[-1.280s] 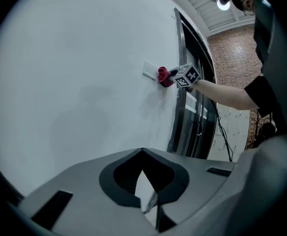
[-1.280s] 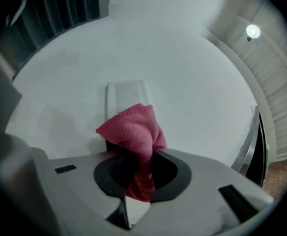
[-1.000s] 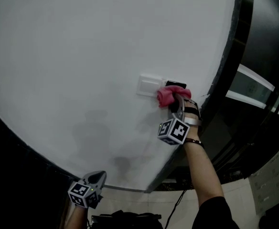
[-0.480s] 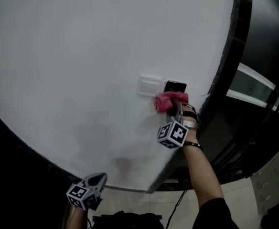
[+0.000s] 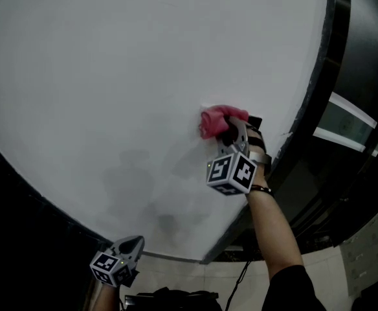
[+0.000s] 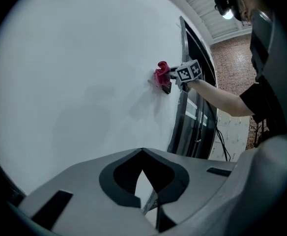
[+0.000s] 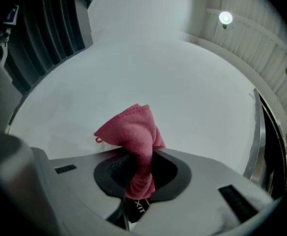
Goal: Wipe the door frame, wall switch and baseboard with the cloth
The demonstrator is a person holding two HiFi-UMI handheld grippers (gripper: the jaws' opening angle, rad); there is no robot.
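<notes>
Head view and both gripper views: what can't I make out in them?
1. Switch: head view, the cloth covers all but a dark corner; right gripper view, the cloth hides it fully.
2. Door frame: head view, too dark for surface detail.
3. Baseboard: head view, the wall's foot is dark and small; cannot tell it apart.

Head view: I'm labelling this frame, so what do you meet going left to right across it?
In order: left gripper, pink cloth, dark door frame.
</notes>
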